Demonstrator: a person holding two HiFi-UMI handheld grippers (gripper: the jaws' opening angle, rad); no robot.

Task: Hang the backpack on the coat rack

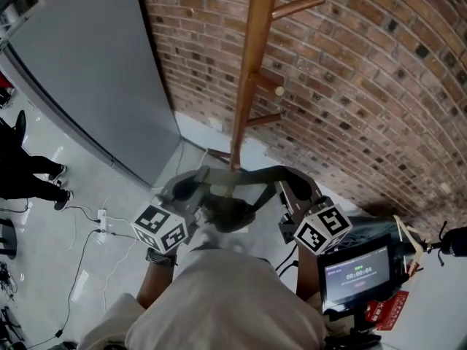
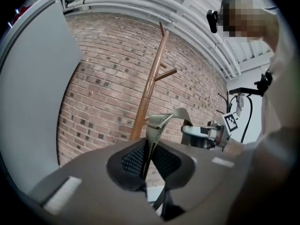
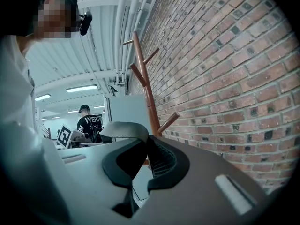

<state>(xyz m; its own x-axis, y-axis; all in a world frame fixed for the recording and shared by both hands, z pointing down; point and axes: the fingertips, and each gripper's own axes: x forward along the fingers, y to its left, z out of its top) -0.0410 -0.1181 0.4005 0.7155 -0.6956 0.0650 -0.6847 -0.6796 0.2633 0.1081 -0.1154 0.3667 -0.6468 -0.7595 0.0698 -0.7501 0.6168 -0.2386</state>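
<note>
A wooden coat rack (image 1: 249, 71) with angled pegs stands against the brick wall, just beyond my hands. I hold the backpack's grey-olive top strap (image 1: 244, 176) stretched level between both grippers, and the dark backpack body (image 1: 230, 215) hangs below it. My left gripper (image 1: 195, 182) is shut on the strap's left end, my right gripper (image 1: 286, 188) on its right end. In the left gripper view the strap (image 2: 158, 122) runs edge-on out of the shut left gripper (image 2: 146, 154), with the rack (image 2: 147, 90) behind. In the right gripper view the strap (image 3: 123, 130) curves out of the shut right gripper (image 3: 146, 154), beside the rack (image 3: 145, 86).
A tall grey panel (image 1: 87, 71) meets the brick wall (image 1: 365, 79) at the corner left of the rack. A bystander's legs (image 1: 29, 175) and floor cables with a power strip (image 1: 101, 222) lie at the left. A stand with a lit screen (image 1: 357, 272) is at my right.
</note>
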